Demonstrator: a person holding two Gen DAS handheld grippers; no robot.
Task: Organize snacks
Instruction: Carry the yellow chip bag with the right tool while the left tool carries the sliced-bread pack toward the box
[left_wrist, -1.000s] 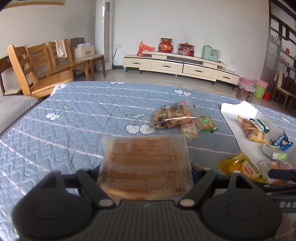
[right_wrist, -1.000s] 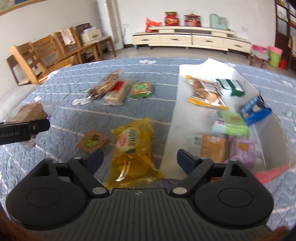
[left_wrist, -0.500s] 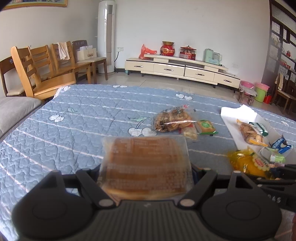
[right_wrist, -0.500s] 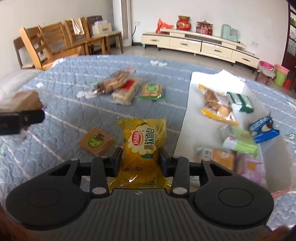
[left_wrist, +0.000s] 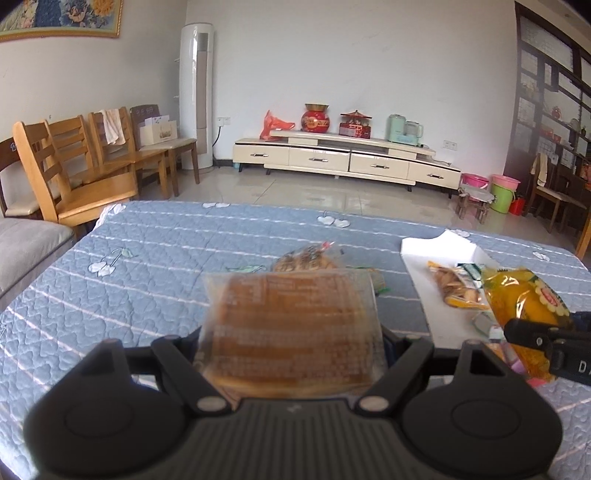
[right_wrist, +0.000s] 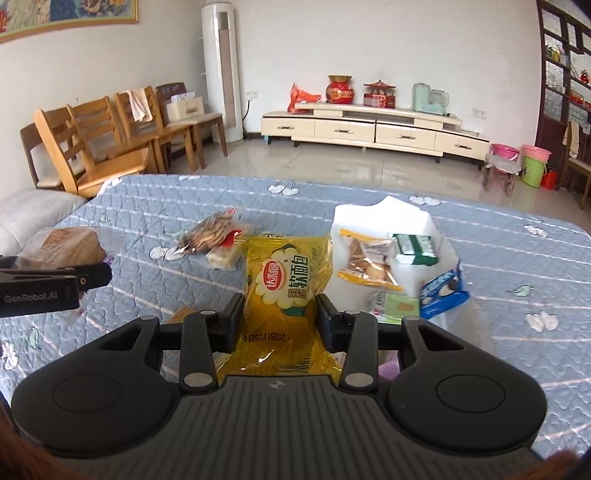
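Note:
My left gripper (left_wrist: 291, 343) is shut on a clear-wrapped brown bread packet (left_wrist: 291, 321), held above the blue quilted table (left_wrist: 147, 280). The right gripper (right_wrist: 280, 321) is shut on a yellow soft-bread packet (right_wrist: 286, 280), also lifted off the quilt. In the left wrist view that yellow packet (left_wrist: 524, 306) hangs at the right, over the white box (left_wrist: 439, 247). In the right wrist view the bread packet (right_wrist: 62, 249) shows at the far left. The white box (right_wrist: 380, 218) holds several snacks, among them a cookie bag (right_wrist: 365, 262) and a blue packet (right_wrist: 443, 291).
A clear bag of biscuits (right_wrist: 210, 236) and a pale cake packet (right_wrist: 223, 258) lie mid-table left of the box. A small brown packet (right_wrist: 181, 314) peeks out by my right fingers. Wooden chairs (right_wrist: 107, 147) stand beyond the table's far left edge.
The right gripper closed on the yellow packet and lifted it off the quilt. The left gripper rose with the bread packet still in it.

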